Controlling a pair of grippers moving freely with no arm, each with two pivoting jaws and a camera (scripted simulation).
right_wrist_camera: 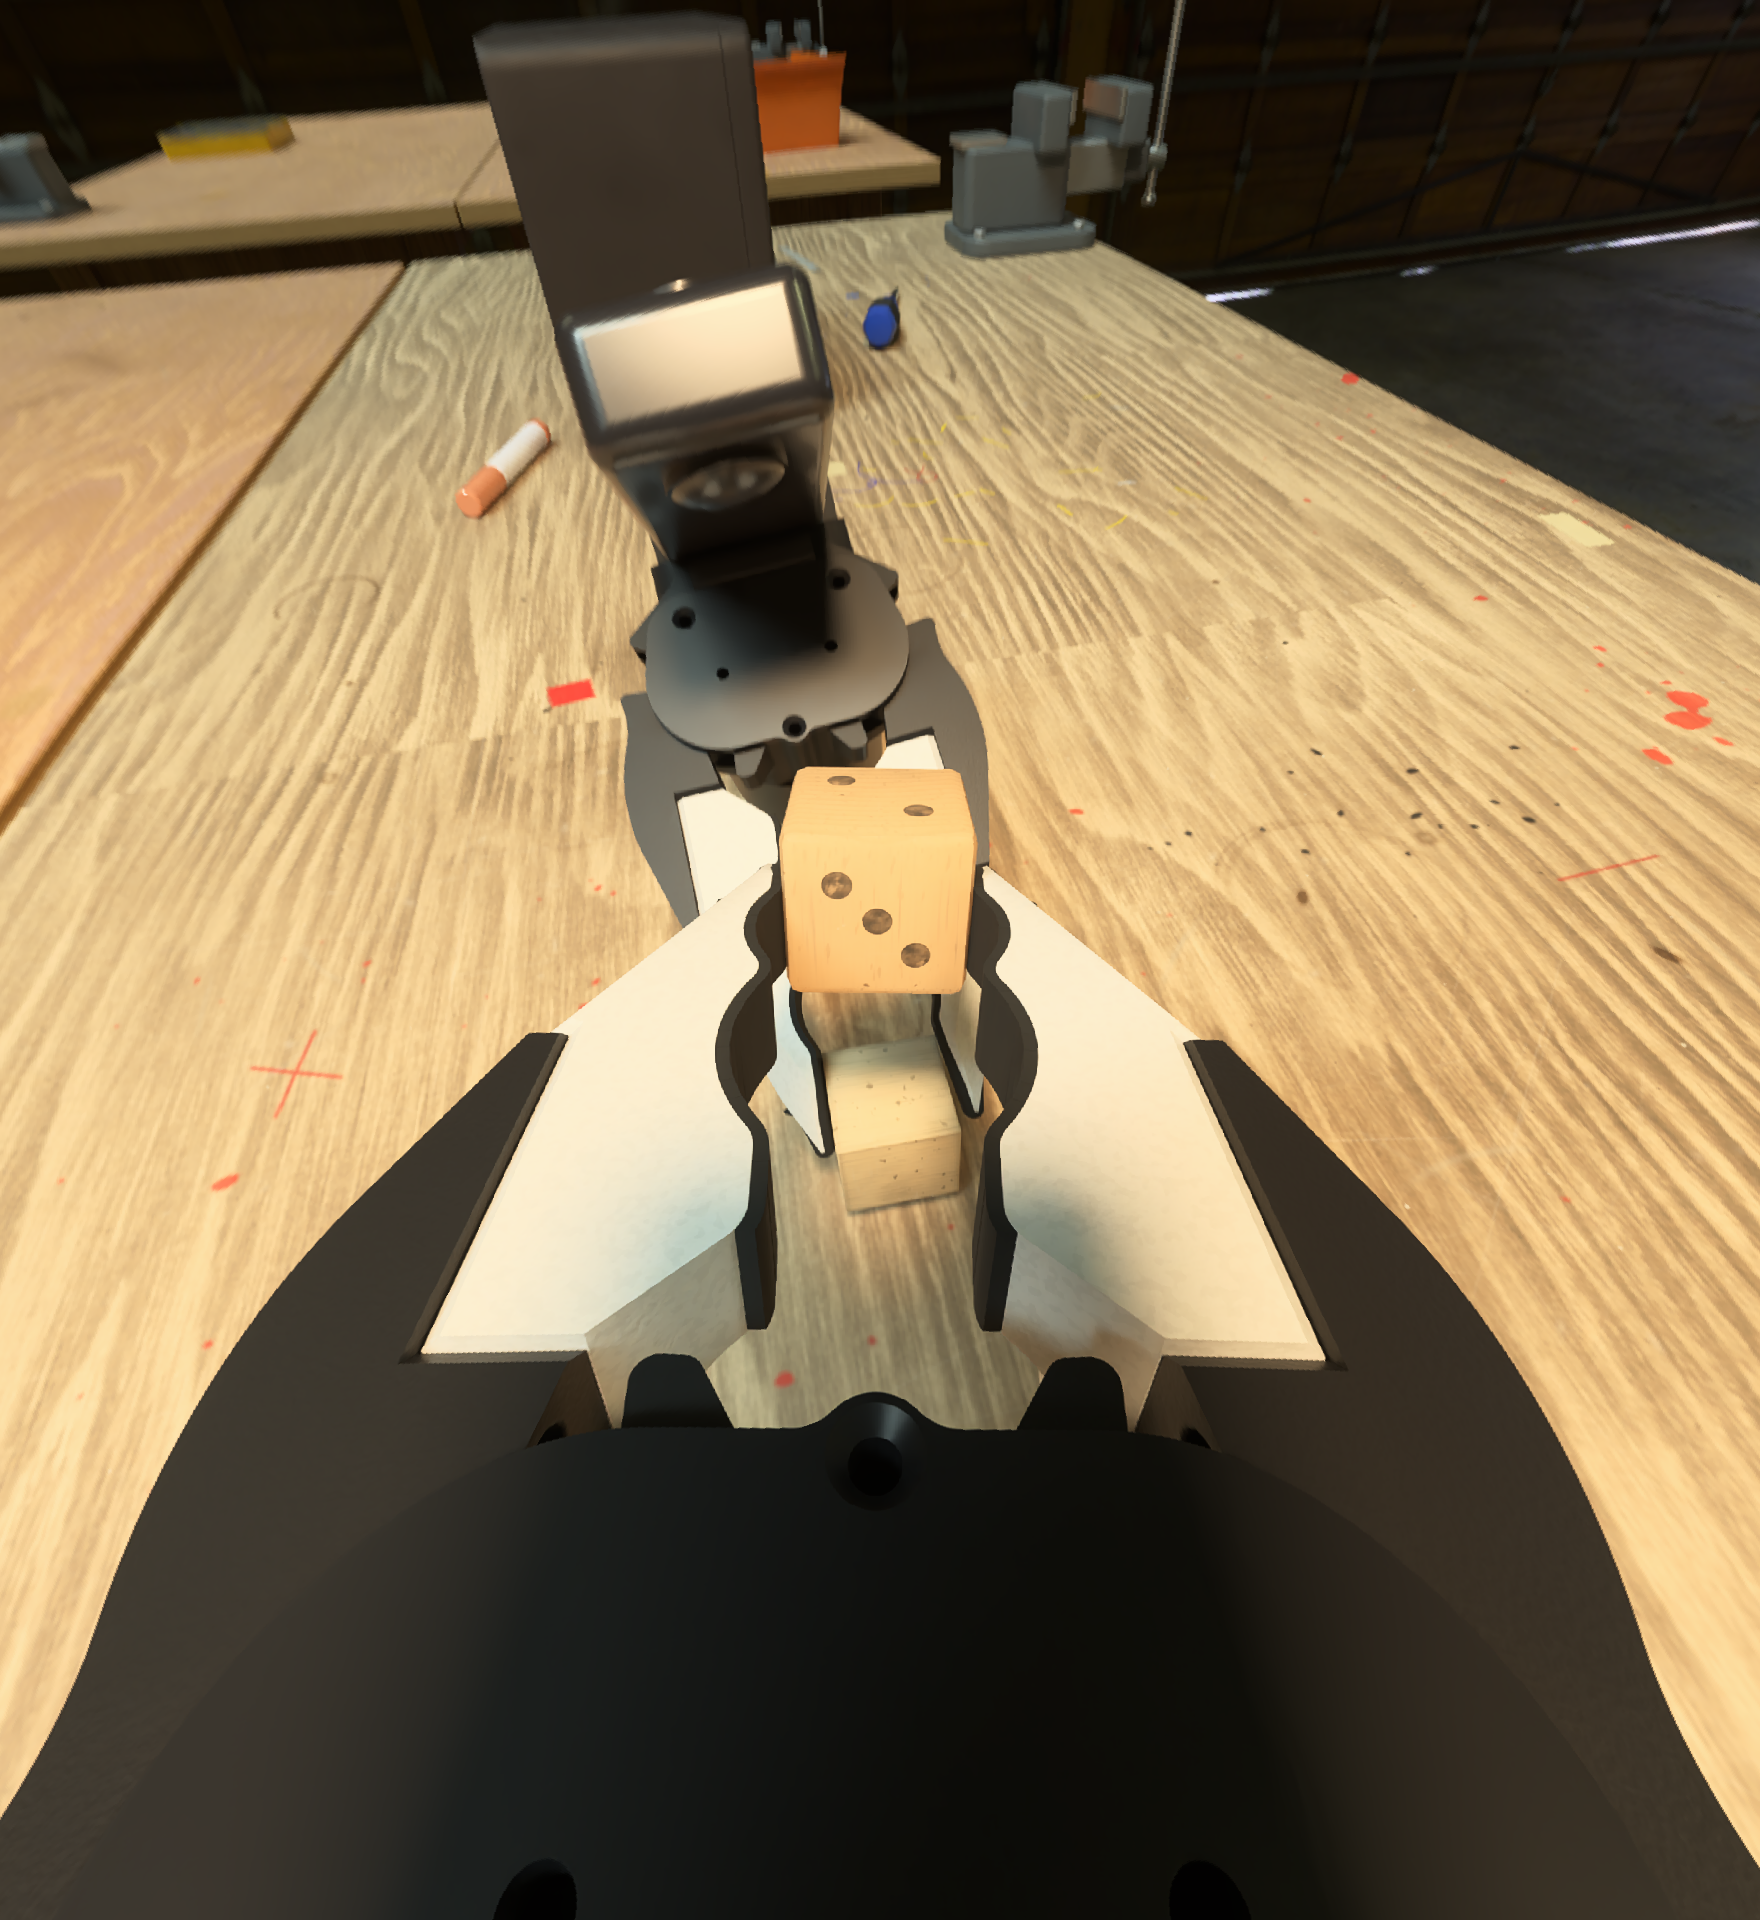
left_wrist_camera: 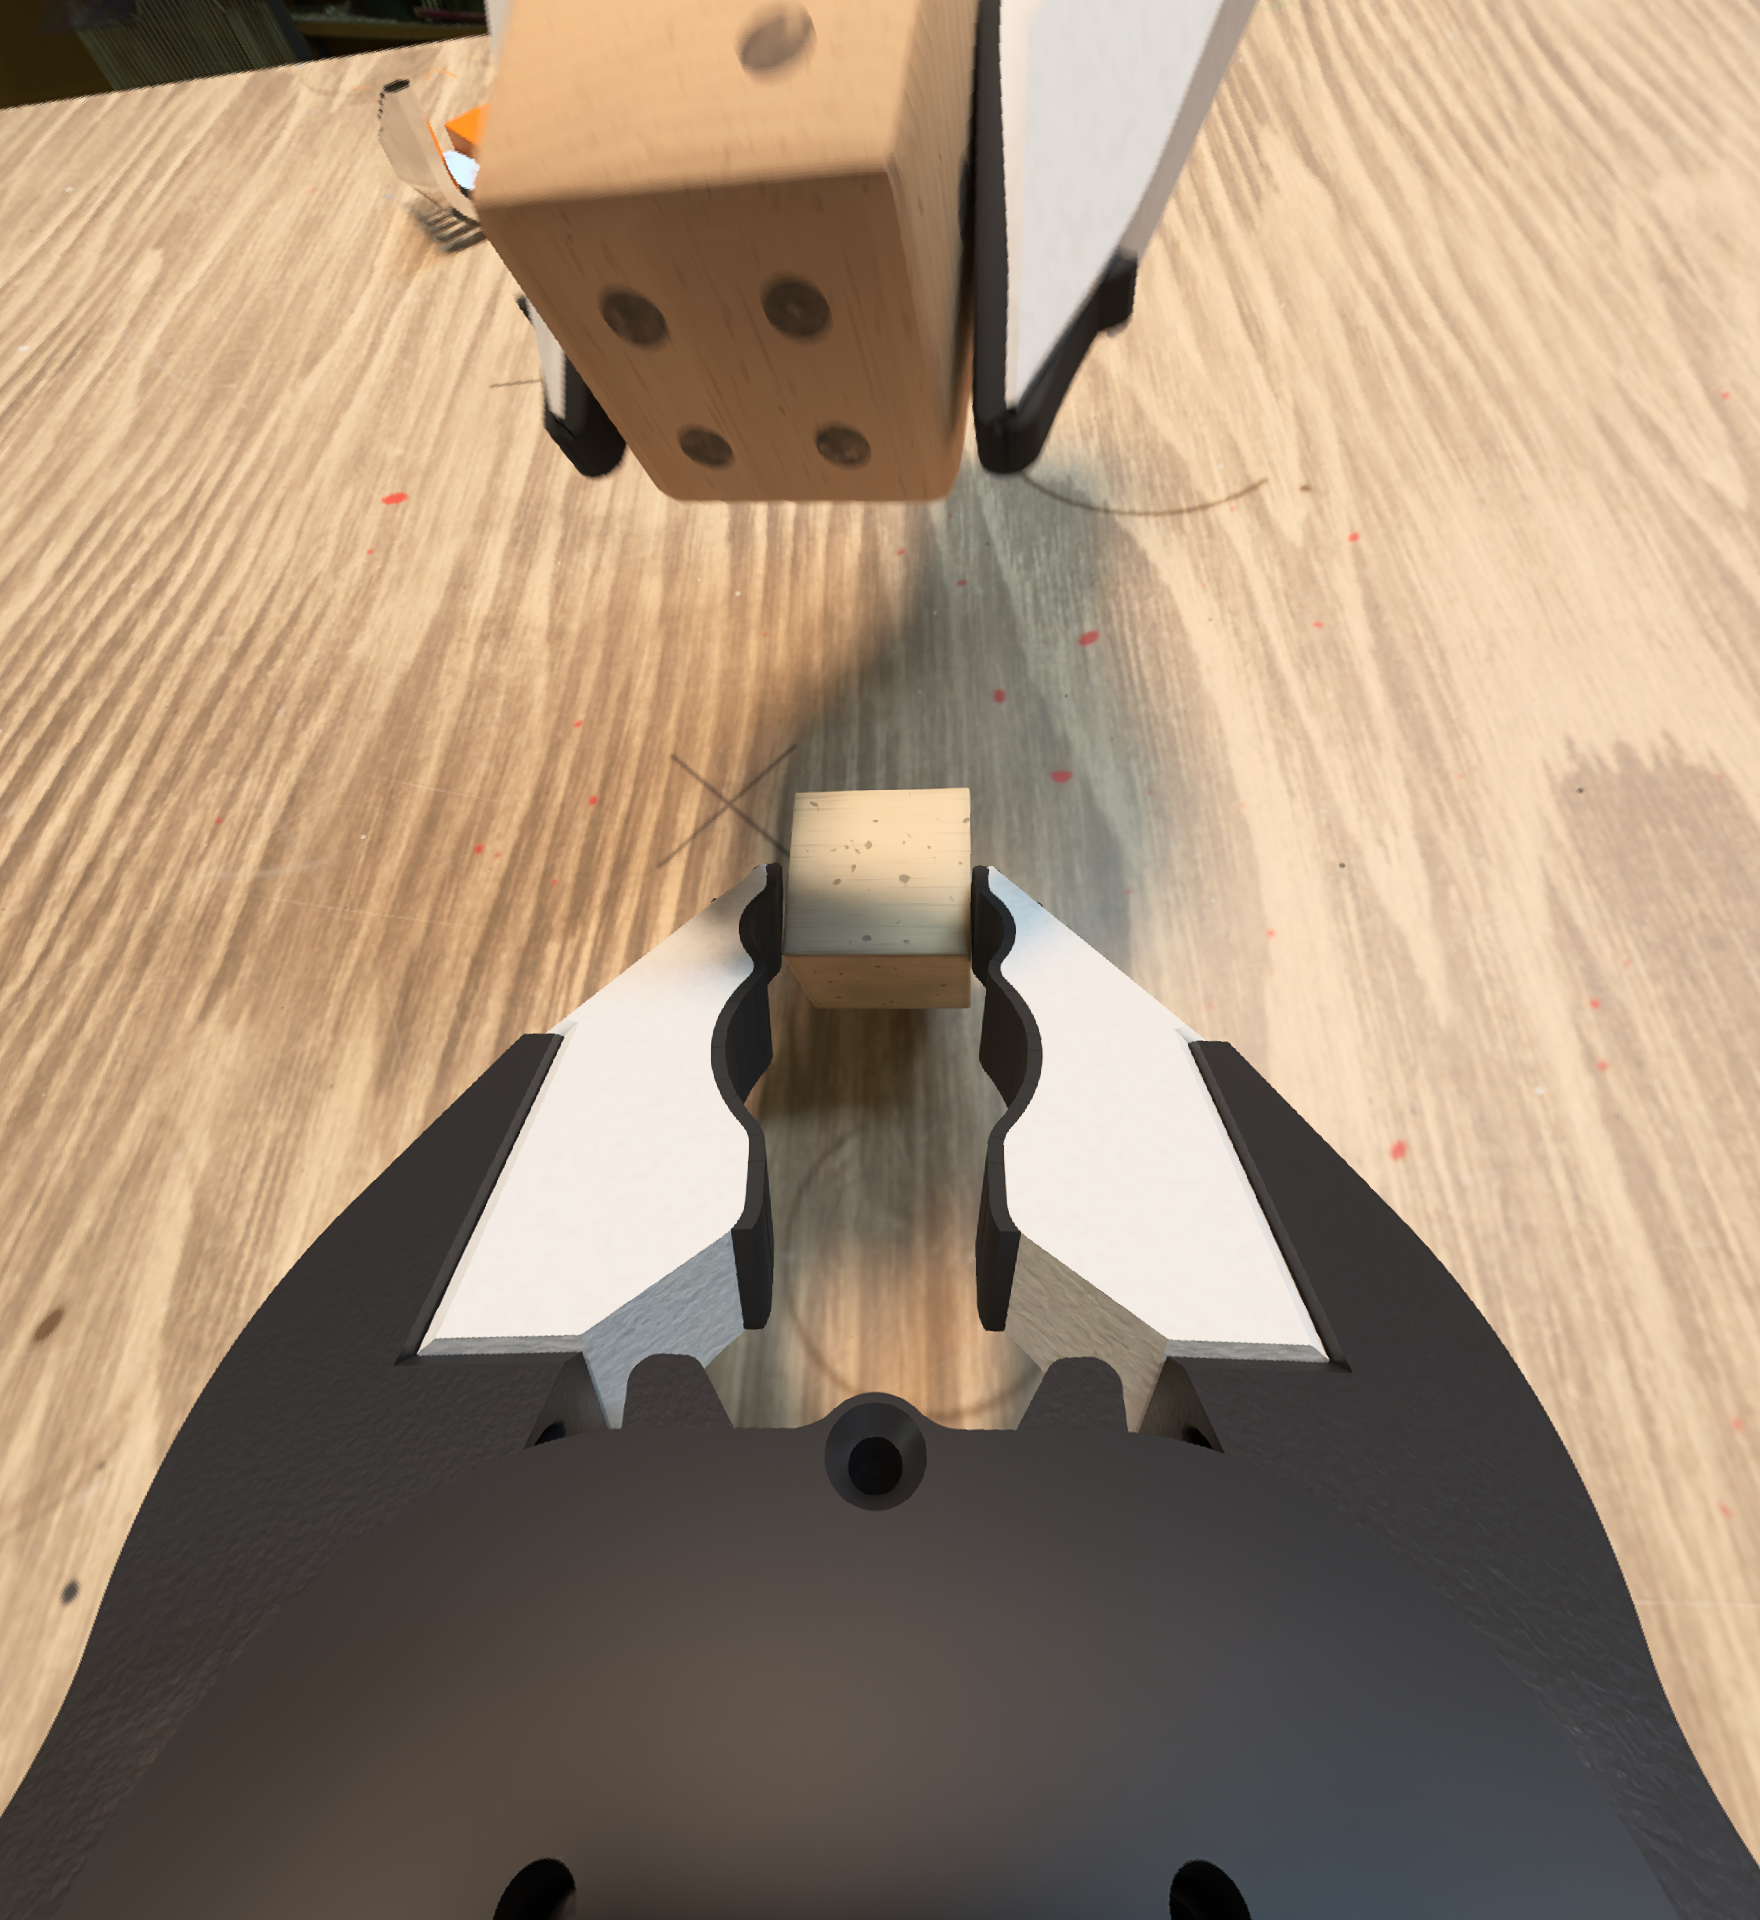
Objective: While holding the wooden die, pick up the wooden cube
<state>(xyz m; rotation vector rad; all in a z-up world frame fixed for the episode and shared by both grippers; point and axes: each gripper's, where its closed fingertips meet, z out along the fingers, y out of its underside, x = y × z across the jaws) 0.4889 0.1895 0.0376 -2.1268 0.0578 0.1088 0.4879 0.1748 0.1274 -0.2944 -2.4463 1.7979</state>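
Observation:
The wooden die (right_wrist_camera: 876, 883), light brown with dark pips, sits between the fingertips of my right gripper (right_wrist_camera: 876, 914), held above the wooden table (right_wrist_camera: 1323, 675). The wooden cube (left_wrist_camera: 876, 894) is smaller, pale and speckled. My left gripper (left_wrist_camera: 878, 904) is shut on it, with a pad against each side. I cannot tell whether the cube rests on the table or hangs just above it. In the right wrist view the cube (right_wrist_camera: 897, 1122) lies under the die, between the left gripper's fingers (right_wrist_camera: 814, 1091). In the left wrist view the die (left_wrist_camera: 741, 260) hangs above and beyond the cube.
An orange-and-white marker (right_wrist_camera: 504, 468) and a small blue object (right_wrist_camera: 881, 317) lie farther along the table. A grey vise (right_wrist_camera: 1032, 177) stands at the far end. The table's edge (right_wrist_camera: 1582, 499) runs along the right. An orange and grey object (left_wrist_camera: 440, 156) lies behind the die.

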